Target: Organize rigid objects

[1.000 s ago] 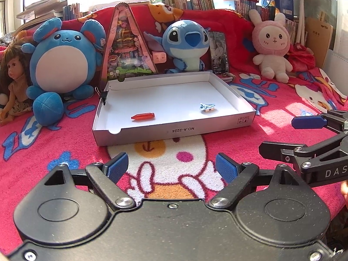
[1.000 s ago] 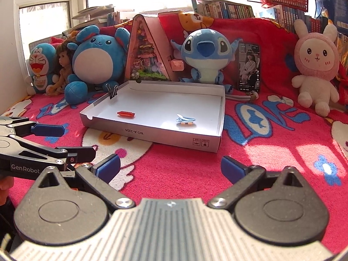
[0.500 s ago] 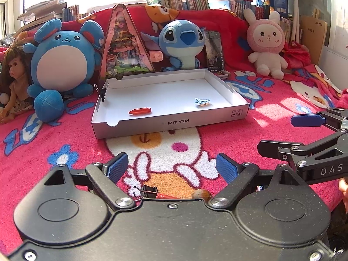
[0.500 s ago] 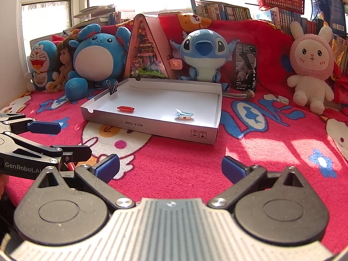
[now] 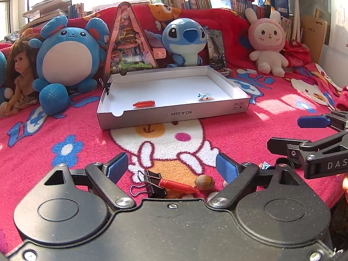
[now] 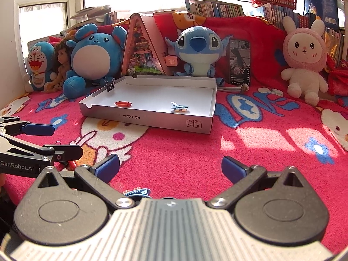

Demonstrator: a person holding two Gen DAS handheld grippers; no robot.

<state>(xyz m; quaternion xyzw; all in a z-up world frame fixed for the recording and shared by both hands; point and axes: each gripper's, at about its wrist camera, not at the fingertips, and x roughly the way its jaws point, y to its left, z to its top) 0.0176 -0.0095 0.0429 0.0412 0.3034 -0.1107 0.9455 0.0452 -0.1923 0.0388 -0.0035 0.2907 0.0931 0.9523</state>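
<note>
binder clip (image 5: 152,183) and red piece (image 5: 177,184) lie between the left gripper (image 5: 171,166)'s wide jaws (untouched).

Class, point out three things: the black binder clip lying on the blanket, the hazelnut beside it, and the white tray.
black binder clip (image 5: 154,184), left wrist view, its black body.
hazelnut (image 5: 204,182), left wrist view, its shell.
white tray (image 5: 174,114), left wrist view, front wall.

Both views drew back from the white box (image 5: 174,113), which shrank and sat higher in the picture. A black binder clip (image 5: 153,183), a red bullet-shaped piece (image 5: 177,184) and a nut (image 5: 204,182) came into sight between the left hand-held gripper's (image 5: 171,166) fingers; a blue clip (image 6: 137,192) appeared below the right hand-held gripper (image 6: 170,167).
</note>
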